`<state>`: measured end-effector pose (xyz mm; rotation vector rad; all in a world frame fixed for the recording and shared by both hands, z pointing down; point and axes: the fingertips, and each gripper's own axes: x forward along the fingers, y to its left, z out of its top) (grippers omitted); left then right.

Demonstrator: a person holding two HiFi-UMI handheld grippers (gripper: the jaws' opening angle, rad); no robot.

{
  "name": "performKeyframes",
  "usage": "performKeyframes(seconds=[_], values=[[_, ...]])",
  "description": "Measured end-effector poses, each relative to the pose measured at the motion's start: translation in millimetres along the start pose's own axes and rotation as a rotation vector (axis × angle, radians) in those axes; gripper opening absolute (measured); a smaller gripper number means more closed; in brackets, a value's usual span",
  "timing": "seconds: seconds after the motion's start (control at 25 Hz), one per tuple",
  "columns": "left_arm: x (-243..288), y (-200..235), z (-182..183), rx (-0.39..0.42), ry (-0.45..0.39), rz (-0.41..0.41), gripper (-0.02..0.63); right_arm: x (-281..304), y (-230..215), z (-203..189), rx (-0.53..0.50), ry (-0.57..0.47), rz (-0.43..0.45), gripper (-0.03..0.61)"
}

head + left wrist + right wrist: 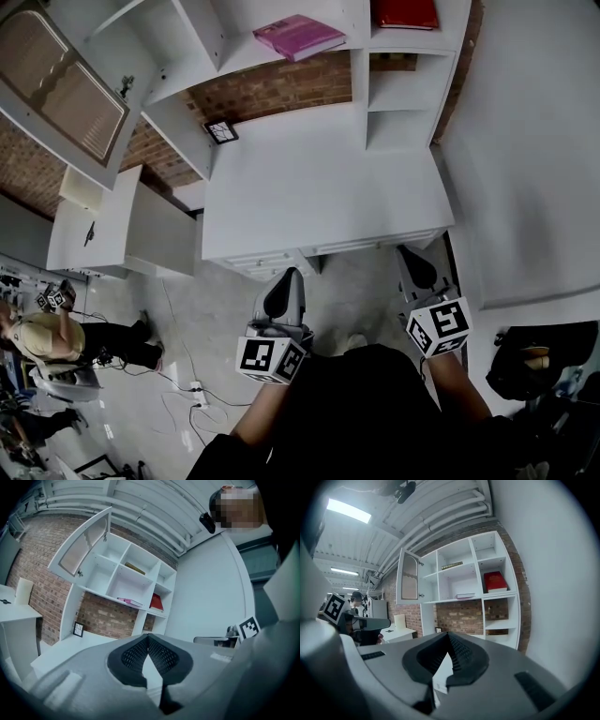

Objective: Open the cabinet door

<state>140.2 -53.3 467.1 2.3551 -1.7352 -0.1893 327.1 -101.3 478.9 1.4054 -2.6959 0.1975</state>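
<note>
At the top left of the shelf unit [370, 89], the door [61, 89] stands swung wide open. It is a white frame with a pale panel, hinged on the outer side, and the compartment behind it is exposed. There is a small knob on its free edge.

Left tongs [289, 277]: clenched, pads together, nothing between them. They are held roughly level just in front of the desk's [319, 192] near edge, with the marker cube behind.

Right tongs [413, 259]: also clenched and empty, by the desk's right front corner and beside the left pair. Both are well apart from the door.

The desk is white and its top is bare except for a small frame [221, 130] at the back left, upright against the brick wall [281, 86].

On the shelves, a pink book [298, 36] lies flat in the middle column and a red book [405, 13] lies in the right column.

A low white side cabinet [94, 225] stands left of the desk, under the open door.

Cables [183, 375] trail on the floor [202, 319] at the lower left. Farther left, a person [42, 337] in a light cap is crouched or seated.
</note>
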Motion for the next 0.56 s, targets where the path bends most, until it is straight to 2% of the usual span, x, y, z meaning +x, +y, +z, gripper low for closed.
performKeyframes(seconds=[0.32,0.56], values=[[-6,-3,-9,-0.005,0.011,-0.022,0.02,2,15,-1,-0.015,-0.006,0.017,0.002],[-21,16,-7,-0.017,0.023,-0.035,0.02,15,45,11,-0.033,-0.033,0.03,0.002]])
